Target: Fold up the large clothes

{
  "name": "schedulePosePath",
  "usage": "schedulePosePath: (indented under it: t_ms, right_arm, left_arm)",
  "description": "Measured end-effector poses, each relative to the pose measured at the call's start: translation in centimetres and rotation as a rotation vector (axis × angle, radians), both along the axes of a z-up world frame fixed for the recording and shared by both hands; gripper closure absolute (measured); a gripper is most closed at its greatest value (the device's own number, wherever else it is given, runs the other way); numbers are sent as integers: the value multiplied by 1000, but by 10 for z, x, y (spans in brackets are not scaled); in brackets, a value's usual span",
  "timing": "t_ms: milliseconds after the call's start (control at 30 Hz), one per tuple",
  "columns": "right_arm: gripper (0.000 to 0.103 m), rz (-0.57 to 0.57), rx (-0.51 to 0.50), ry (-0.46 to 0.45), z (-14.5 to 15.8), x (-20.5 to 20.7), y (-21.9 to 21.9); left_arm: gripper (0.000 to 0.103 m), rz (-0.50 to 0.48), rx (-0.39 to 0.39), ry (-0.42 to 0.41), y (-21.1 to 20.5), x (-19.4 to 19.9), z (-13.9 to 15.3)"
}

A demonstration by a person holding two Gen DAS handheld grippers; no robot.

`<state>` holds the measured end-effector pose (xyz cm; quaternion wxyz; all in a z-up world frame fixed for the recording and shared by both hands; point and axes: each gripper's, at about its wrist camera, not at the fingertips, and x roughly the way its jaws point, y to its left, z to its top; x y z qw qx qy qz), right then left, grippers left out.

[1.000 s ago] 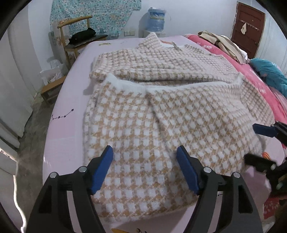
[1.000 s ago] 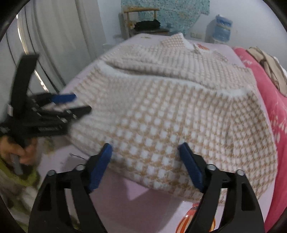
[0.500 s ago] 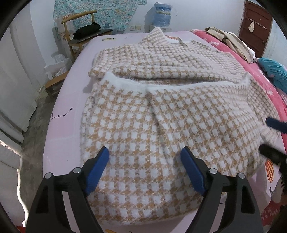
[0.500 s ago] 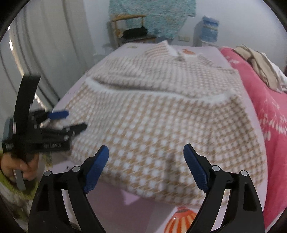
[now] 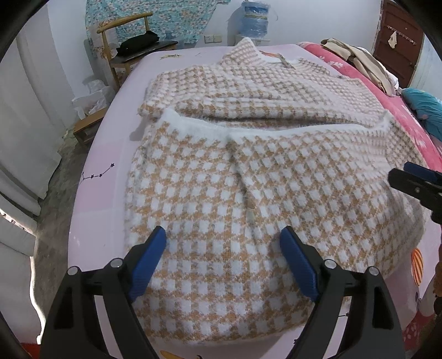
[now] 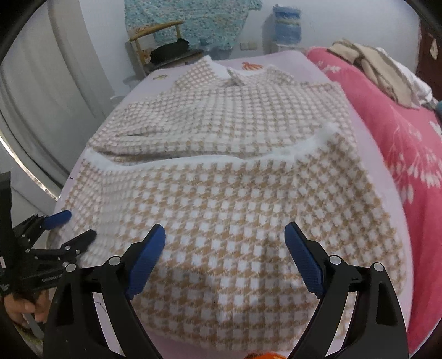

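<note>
A tan-and-white houndstooth sweater lies flat on a pale pink bedsheet, its lower half folded up so that the white ribbed hem runs across the middle of the garment, over the folded-in sleeves; the collar end points toward the far wall. The left gripper hangs above the near folded edge with its jaws spread wide and nothing between the blue pads; the sweater is seen below them, not pinched. The right gripper sits above the same near edge, further to the right; its jaws are opening, already wide, and no fabric is clamped between them. Each gripper appears in the other's view (the left at the lower left edge of the right wrist view, the right at the right edge of the left wrist view). A wooden chair stands beyond the far left corner of the bed, a water bottle stands against the far wall, and a red floral blanket lies along the sweater's right side.
</note>
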<state>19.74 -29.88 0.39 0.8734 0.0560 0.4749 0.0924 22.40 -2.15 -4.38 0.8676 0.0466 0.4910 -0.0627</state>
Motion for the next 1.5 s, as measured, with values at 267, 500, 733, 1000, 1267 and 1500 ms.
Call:
schedulePosePath:
  t_ms: [267, 500, 733, 1000, 1267, 1500]
  right_arm:
    - [8, -11, 129, 39, -21, 11, -15]
    - [8, -37, 117, 57, -20, 10, -11]
    - [8, -79, 143, 61, -20, 17, -13]
    - [8, -101, 192, 67, -21, 18, -23]
    - [8, -130, 121, 63, -19, 17, -9]
    - [8, -141, 115, 59, -20, 18, -8]
  left_arm:
    - [19, 2, 5, -1, 0, 0, -1]
    - [15, 4, -12, -3, 1, 0, -3]
    - [6, -6, -20, 0, 0, 1, -7]
    - [6, -8, -21, 4, 0, 4, -6]
    - [6, -4, -14, 0, -1, 4, -6]
    - [6, -5, -11, -1, -1, 4, -7]
